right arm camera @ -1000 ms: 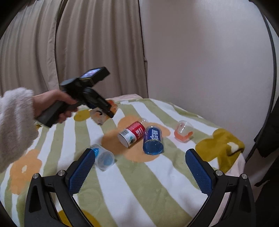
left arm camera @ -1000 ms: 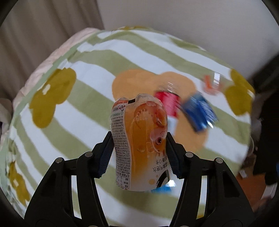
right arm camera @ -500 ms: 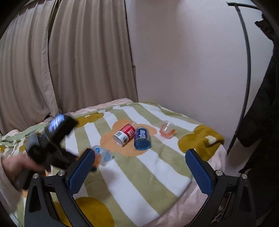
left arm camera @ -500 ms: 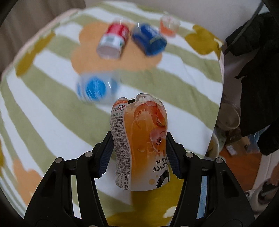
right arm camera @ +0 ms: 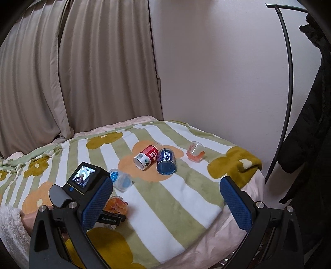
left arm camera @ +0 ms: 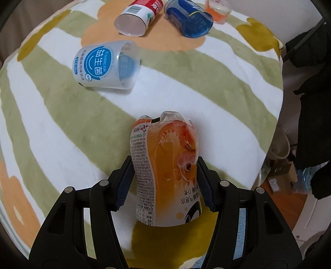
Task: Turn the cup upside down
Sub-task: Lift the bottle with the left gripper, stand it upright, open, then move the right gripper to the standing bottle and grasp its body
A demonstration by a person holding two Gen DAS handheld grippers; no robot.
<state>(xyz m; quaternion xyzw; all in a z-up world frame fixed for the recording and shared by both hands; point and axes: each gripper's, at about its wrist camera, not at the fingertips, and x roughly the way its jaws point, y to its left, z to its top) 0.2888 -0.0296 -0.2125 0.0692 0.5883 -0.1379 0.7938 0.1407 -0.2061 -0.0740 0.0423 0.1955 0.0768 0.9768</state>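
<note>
My left gripper (left arm camera: 164,182) is shut on an orange plastic cup (left arm camera: 165,169) with a goldfish print, held low over the striped blanket (left arm camera: 62,128) near its front edge. The cup's closed end points away from the camera and its open rim is toward me. In the right wrist view the orange cup (right arm camera: 115,205) shows at lower left in the left gripper (right arm camera: 107,217). My right gripper (right arm camera: 165,198) is open and empty, held above the blanket's front.
A white-and-blue cup (left arm camera: 105,64) lies on its side ahead-left. A red cup (left arm camera: 138,18), a blue cup (left arm camera: 189,19) and a small orange cup (left arm camera: 218,9) lie farther back. The blanket's edge (left arm camera: 277,103) drops off at the right. Curtain (right arm camera: 72,72) and wall behind.
My left gripper has swung down and toward the blanket's front with the orange cup still in it, now near the surface. The right gripper has held about still.
</note>
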